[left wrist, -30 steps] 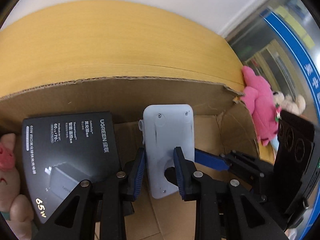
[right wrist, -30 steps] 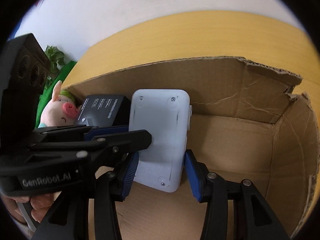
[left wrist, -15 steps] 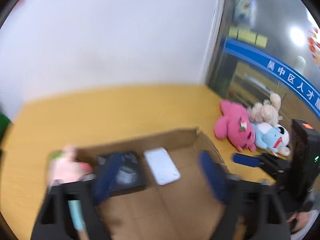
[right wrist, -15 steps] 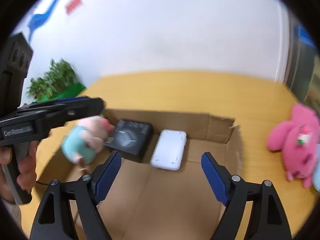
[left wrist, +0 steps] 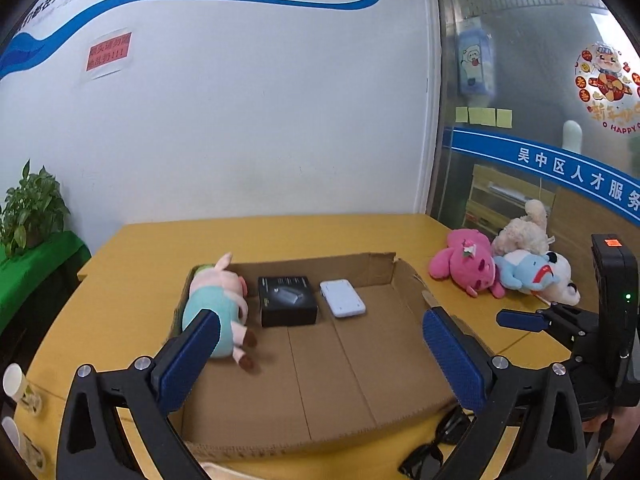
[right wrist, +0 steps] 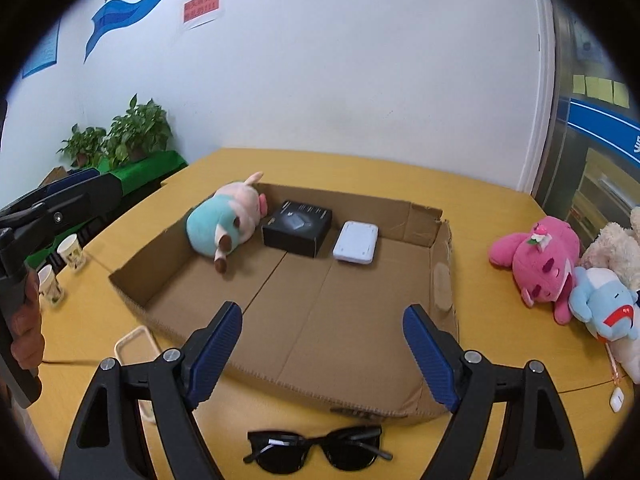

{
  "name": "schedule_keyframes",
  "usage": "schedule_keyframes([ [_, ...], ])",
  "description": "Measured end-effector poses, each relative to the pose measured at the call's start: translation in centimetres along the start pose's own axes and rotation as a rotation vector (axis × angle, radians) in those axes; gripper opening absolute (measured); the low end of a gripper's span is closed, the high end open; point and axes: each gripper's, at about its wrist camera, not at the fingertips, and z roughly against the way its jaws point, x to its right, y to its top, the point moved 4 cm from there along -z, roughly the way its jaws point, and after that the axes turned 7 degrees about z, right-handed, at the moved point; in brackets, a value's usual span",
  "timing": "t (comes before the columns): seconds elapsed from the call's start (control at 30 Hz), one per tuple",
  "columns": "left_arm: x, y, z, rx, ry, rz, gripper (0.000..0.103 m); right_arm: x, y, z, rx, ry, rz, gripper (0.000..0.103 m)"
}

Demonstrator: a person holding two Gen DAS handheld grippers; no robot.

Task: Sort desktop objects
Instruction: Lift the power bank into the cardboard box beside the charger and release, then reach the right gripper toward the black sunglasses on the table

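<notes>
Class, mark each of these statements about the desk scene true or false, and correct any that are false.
1. The white device lies inside the cardboard box. True.
2. The right gripper is shut on the sunglasses. False: its jaws are open and hold nothing; the sunglasses lie on the table outside the box.
3. The black box sits between the pig plush and the white device. True.
4. The pink plush is inside the cardboard box. False: it lies on the table to the box's right, beside the blue plush.
5. The left gripper holds the pig plush. False: it is open and empty.
</notes>
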Motion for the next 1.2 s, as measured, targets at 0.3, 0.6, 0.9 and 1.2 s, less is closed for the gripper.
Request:
schedule_keyframes([
  [0.3,-2.5,-8.1,-0.1,-0.152,0.031,0.055,0.103,0.1,-7.9,-3.4,-0.156,0.216,-0.029,0.083],
  [0.6,-6.1,-13.5,-0.3,-0.268,0.072,0.142,0.102,-1.1,-11.0,-9.1,-0.237,0.419,0.092,0.083],
  [0.9,-6.9,-15.2,-0.6,-0.312,0.043,0.184,0.102,-3.3,-14.8,-7.7,-0.349,0.445,0.114,0.082],
  [1.2,-4.2,-15.5,-3.0,-0.367,-0.087,0.210,0.102,-3.6,-17.4,-4.1,-0.316,0.292,0.023,0.081],
])
